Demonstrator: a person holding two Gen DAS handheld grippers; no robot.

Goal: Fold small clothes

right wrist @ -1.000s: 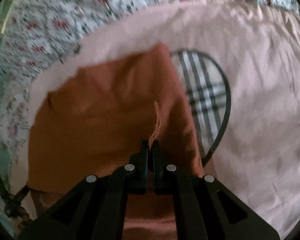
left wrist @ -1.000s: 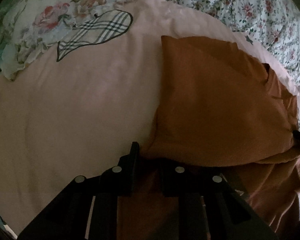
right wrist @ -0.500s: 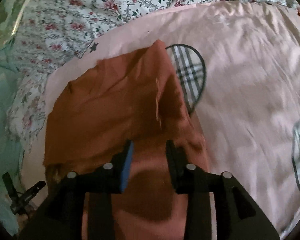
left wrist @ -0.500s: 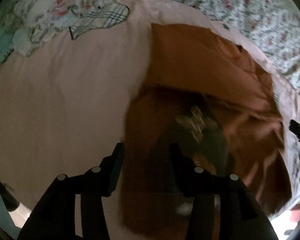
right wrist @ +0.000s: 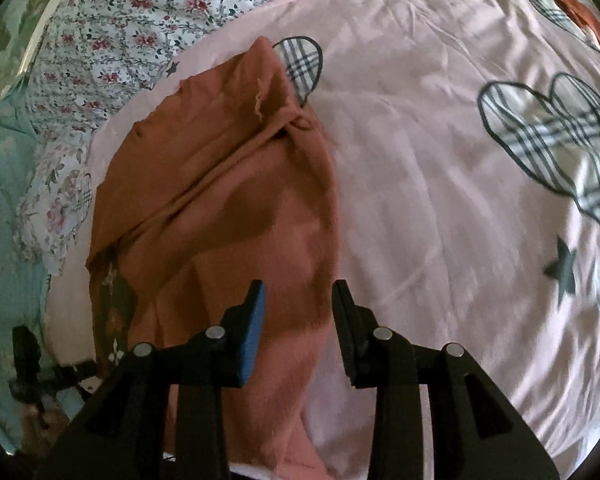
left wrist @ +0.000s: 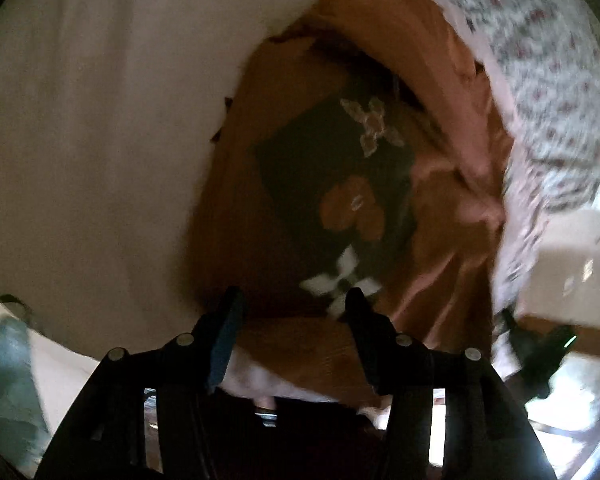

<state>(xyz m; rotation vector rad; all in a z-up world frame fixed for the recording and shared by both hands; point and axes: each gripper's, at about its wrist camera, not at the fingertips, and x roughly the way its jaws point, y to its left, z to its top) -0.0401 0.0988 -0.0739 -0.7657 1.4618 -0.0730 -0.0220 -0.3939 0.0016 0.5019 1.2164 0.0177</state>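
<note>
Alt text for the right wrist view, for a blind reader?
Open right tongs hover above a rust-orange garment lying loosely folded on a pink bedsheet printed with plaid shapes; a floral quilt lies beyond.

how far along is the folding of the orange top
One fold looks done: the orange top lies doubled lengthwise on the pink sheet. Nothing is in hand; left tool and right tool are open above it. Further folds and tidying its bunched upper end probably remain.
</note>
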